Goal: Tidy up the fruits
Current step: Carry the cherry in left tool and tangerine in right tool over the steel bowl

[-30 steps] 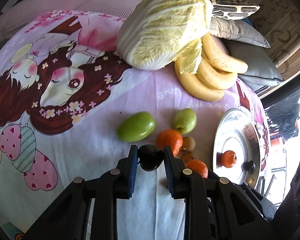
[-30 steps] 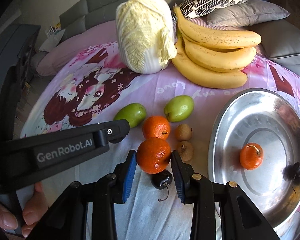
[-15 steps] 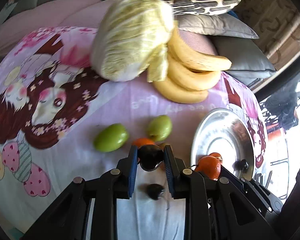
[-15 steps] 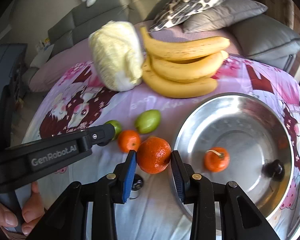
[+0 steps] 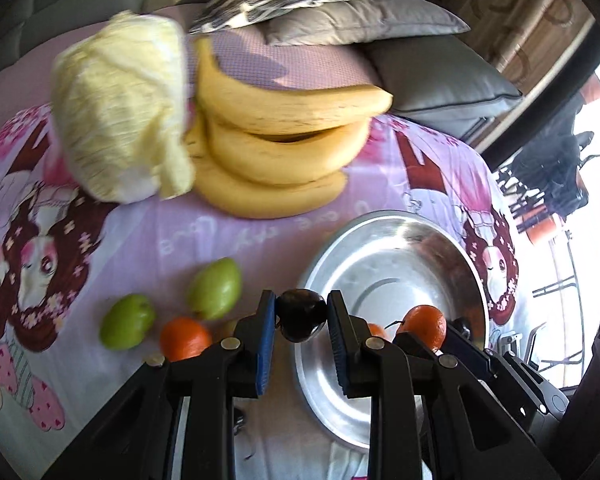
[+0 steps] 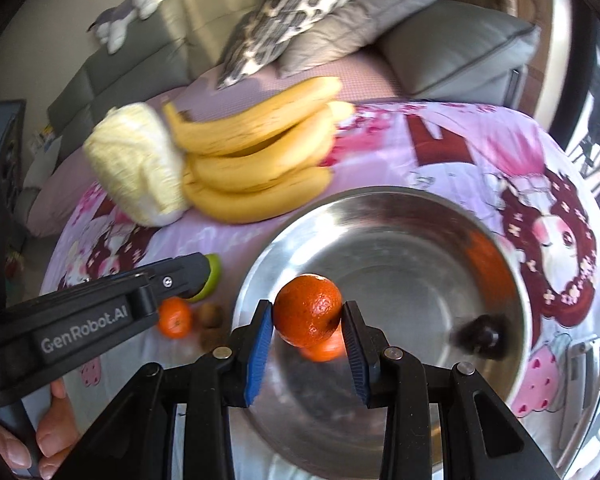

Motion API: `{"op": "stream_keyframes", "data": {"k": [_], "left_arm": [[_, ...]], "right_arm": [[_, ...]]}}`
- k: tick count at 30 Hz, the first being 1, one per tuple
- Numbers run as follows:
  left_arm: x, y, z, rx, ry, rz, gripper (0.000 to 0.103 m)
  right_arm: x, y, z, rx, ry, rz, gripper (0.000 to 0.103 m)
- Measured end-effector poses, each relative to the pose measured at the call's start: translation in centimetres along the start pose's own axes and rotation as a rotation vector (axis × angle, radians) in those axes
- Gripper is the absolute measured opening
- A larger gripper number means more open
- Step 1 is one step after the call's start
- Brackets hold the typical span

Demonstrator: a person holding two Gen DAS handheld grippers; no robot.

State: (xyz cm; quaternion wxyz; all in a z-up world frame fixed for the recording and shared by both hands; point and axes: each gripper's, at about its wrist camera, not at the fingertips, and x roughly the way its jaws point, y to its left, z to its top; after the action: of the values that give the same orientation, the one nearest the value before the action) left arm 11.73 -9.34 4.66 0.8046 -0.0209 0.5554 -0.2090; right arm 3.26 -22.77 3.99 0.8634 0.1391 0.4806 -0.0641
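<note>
Both claws now hovering over the bowl (image 6: pixel 380 208) at frame centre: right claw (image 6: pixel 307 330) clamping an orange (image 6: pixel 307 310), left claw (image 5: pixel 301 316) clamping a dark cherry (image 5: pixel 301 314); prob. dropping next.

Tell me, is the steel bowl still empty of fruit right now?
No, the steel bowl already holds an orange and a dark fruit.

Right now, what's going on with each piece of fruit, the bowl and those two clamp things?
Left gripper: shut on a dark round cherry.
Right gripper: shut on a round orange tangerine, above the bowl.
Shiny metal bowl: upright, holding a second tangerine and a dark cherry.
Yellow banana bunch: lying on the cloth, against the pale cabbage.
Two green fruits: on the cloth.
</note>
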Motion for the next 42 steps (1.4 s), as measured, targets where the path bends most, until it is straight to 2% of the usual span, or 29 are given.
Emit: {"op": "stream_keyframes", "data": {"k": [9, 19, 42], "left_arm": [[2.8, -3.8, 1.4, 0.066, 0.038, -0.012, 0.027], [6.9, -5.0, 1.5, 0.069, 0.124, 0.009, 0.027], [9.5, -5.1, 1.1, 0.045, 0.182, 0.077, 0.027]], "right_arm": [[0.5, -4.0, 0.8, 0.076, 0.002, -0.115, 0.038], [1.8, -5.6, 0.8, 0.107, 0.041, -0.137, 0.038], [4.5, -6.3, 0.1, 0.103, 0.128, -0.149, 0.038]]}}
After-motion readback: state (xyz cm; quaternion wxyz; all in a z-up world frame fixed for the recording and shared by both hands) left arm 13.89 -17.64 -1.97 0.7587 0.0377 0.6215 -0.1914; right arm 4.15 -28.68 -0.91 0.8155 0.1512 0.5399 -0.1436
